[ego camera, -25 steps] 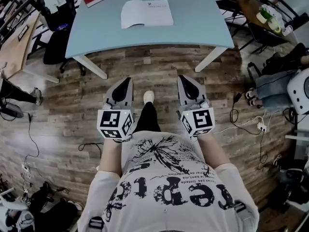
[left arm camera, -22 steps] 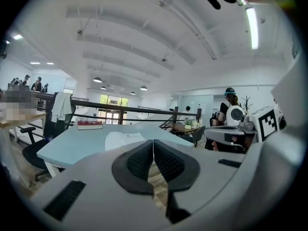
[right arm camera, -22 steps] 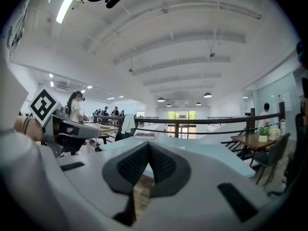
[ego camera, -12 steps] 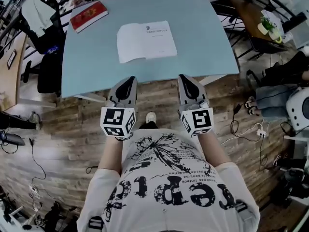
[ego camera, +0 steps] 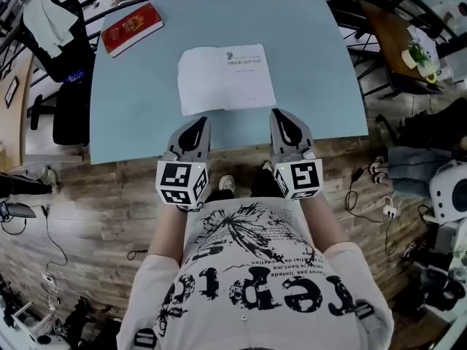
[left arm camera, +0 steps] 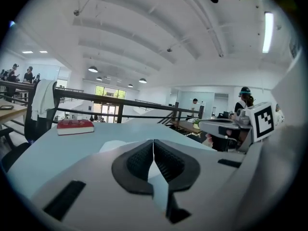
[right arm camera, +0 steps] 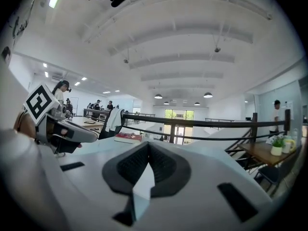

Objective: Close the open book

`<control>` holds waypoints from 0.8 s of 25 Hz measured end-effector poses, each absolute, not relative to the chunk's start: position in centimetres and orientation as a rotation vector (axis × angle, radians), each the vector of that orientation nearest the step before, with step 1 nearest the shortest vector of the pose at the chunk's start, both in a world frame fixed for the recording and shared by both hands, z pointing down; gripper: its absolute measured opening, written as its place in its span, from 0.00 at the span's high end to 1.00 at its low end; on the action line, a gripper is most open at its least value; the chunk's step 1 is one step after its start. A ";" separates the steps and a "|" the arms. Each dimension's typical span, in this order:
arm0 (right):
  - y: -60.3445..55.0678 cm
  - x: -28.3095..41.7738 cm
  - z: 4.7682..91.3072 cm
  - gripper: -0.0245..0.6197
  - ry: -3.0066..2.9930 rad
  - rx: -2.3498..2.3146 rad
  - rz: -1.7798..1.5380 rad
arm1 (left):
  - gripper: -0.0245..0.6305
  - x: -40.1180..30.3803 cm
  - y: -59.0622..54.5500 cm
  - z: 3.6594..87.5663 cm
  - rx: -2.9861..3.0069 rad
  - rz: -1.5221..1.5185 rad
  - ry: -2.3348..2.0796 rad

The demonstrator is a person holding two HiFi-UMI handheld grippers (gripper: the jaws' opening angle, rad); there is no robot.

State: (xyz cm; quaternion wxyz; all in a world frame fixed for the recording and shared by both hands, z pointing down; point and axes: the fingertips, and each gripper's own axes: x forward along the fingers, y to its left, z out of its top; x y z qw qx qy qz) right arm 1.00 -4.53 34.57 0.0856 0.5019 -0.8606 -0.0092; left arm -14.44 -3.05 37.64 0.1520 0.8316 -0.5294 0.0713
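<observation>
Currently both tongs, left gripper (ego camera: 198, 122) & right gripper (ego camera: 280, 115), sit mid-frame w/ jaws pressed together, nothing between them. Open book (ego camera: 226, 79) lies flat on the blue table (ego camera: 131, 115), upper centre, just beyond the tips. Red book (ego camera: 131, 28), probably closed, upper left.

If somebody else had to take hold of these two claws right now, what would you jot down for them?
Left claw: shut, empty, over the near edge of the table.
Right claw: shut, empty, beside it over the same edge.
Open book: lies flat and open on the table just beyond both claws, untouched. A closed red book sits near the far left corner.
Done: nothing yet on the book itself.
Left: fold one half over the other until the book is closed.
</observation>
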 end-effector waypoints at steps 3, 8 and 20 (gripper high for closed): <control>-7.5 0.7 36.0 0.95 -2.585 1.417 -0.008 | 0.93 -14.3 -4.9 39.2 2.321 0.178 -1.575; -11.6 0.1 38.7 0.95 -2.649 1.220 0.080 | 0.93 -13.5 -6.1 42.6 2.174 0.137 -1.654; -18.6 0.2 44.1 0.95 -2.710 0.818 0.134 | 0.76 -12.5 -9.2 54.3 1.435 -0.446 -1.596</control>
